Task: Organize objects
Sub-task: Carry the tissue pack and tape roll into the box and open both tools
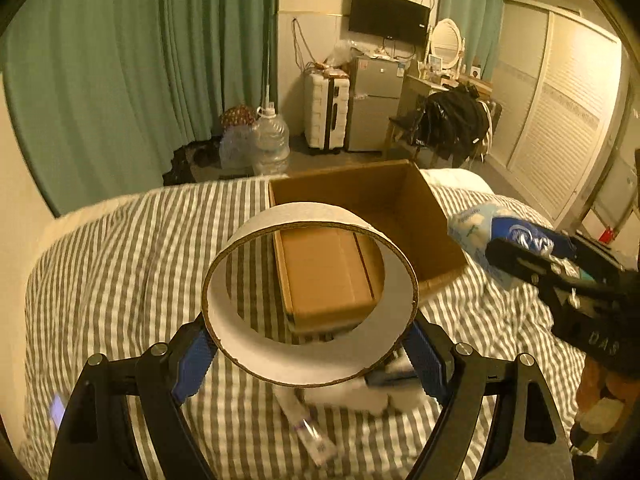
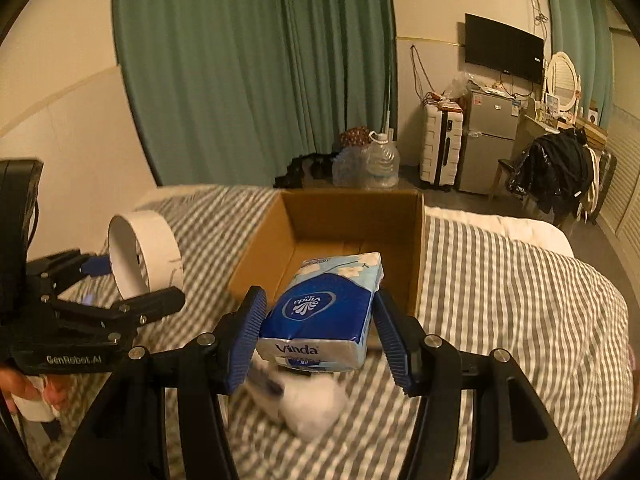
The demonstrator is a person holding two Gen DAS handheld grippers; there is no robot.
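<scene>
Over striped bed [image 1: 120, 248]: hand-held grippers gripping ring [image 1: 310, 296], tissues [image 2: 324, 312]

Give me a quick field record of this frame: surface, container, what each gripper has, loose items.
surface: striped bedcover
container: open cardboard box on the bed, nothing visible inside
left gripper: shut on white cardboard ring, held in the air short of the box
right gripper: shut on blue Vinda tissue pack, held in the air at the box's near edge
loose items: white fluffy item and small clear bottle on the bedcover below the grippers
</scene>
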